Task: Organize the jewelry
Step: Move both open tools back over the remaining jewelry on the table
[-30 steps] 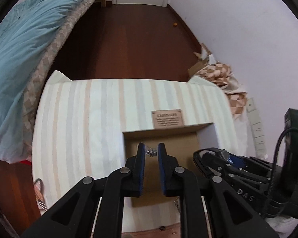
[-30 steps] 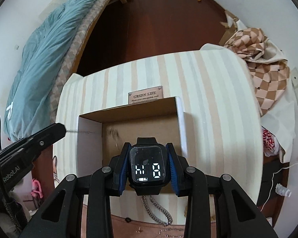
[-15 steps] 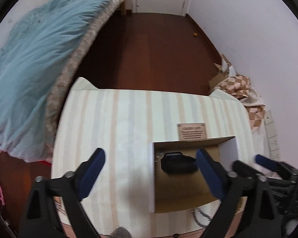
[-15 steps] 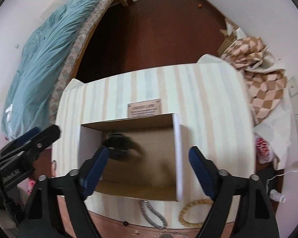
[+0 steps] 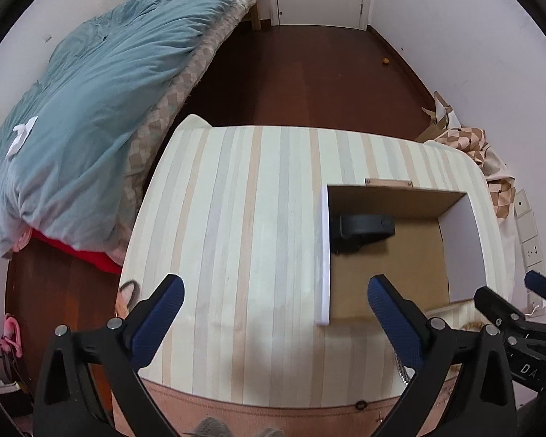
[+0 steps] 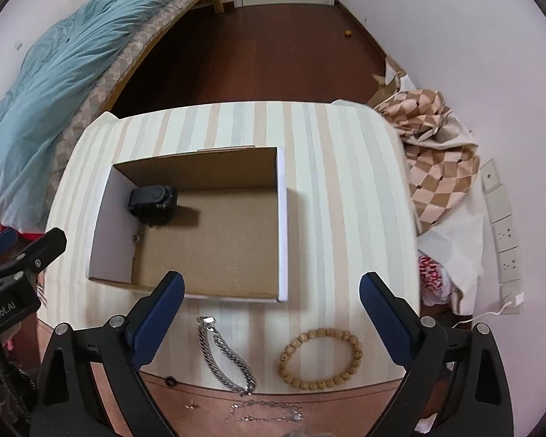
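The box [image 6: 207, 225] looked like raw brown cardboard inside, matt and slightly fibrous, with smooth white-faced walls. The watch [image 6: 153, 200] in it was matt black plastic or rubber (which, I could not tell). On the striped cloth [image 6: 345, 218], soft and matt, lay a shiny metal chain bracelet [image 6: 224, 355] and a bead bracelet [image 6: 322, 358] of rough, wood-like tan beads. Both grippers, the right gripper [image 6: 269, 307] and left gripper [image 5: 275, 313], were black plastic with textured blue pads [image 6: 154, 318]. The floor [image 6: 273, 54] was dark, faintly glossy wood.

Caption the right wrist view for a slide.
Open right gripper above silver chain and bead bracelet; black watch inside cardboard box.
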A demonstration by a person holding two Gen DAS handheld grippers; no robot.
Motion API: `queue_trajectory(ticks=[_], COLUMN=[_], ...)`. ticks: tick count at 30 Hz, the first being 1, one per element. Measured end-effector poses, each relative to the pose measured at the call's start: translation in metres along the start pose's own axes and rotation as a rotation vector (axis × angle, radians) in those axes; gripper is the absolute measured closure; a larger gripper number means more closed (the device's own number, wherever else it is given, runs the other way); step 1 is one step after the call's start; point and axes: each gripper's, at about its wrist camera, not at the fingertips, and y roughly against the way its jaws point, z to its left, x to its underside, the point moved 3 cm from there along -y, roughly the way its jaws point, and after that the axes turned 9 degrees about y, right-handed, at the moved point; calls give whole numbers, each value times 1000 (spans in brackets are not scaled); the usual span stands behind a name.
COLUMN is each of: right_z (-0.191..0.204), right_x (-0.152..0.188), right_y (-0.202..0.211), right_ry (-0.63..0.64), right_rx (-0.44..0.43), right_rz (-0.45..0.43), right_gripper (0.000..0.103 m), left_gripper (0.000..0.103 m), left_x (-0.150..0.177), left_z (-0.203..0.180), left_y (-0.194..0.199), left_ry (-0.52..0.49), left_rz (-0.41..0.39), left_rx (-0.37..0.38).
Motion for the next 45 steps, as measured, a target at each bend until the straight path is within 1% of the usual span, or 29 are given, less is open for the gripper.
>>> queue_trajectory(ticks=[5, 9, 14, 23, 26, 30, 32, 34, 35, 39, 40, 41, 43, 45], right_z=[5, 12, 19, 28, 31, 28, 23, 17, 14, -2, -6, -9, -16, -24], right_x=[9, 20, 34, 55, 62, 75, 83, 95, 102, 142, 155, 168, 188, 209], right_y=[24, 51, 82, 135, 149, 166, 167, 163, 159, 126, 114, 100, 76, 54], right_ry=[7, 21, 21, 16, 10, -23, -48, -73, -86, -131, -137, -144, -165, -205], right_rx=[24, 32, 33, 44, 35, -20, -45, -58, -57, -14, -11, -8, -24, -51], right_rz=[-40, -85, -133, -220, -247, -278, -278, -260, -245, -148, -117, -79, -10, 38], right_gripper=[5, 5, 5, 5, 5, 5, 5, 5, 5, 6, 15, 30, 44, 48], left_gripper=[0, 0, 0, 0, 0, 0, 0, 0, 0, 0, 0, 0, 0, 1], left_x=[16, 28, 40, 61, 68, 74, 79, 86, 93, 127, 141, 152, 176, 194], left_z=[5, 7, 12, 25, 27, 29, 29, 29, 28, 17, 12, 8, -1, -8], left_y=[20, 48, 86, 135, 148, 161, 162, 160, 155, 123, 108, 95, 69, 50], left_ry=[9, -11, -14, 0, 5, 9, 8, 6, 4, -20, -31, -37, -54, -67], left_rz=[-37, -101, -159, -204, -216, -238, -248, -249, -238, -150, -110, -76, -1, 51], left_rx=[-6, -13, 11, 52, 63, 62, 46, 31, 22, 21, 21, 22, 24, 27])
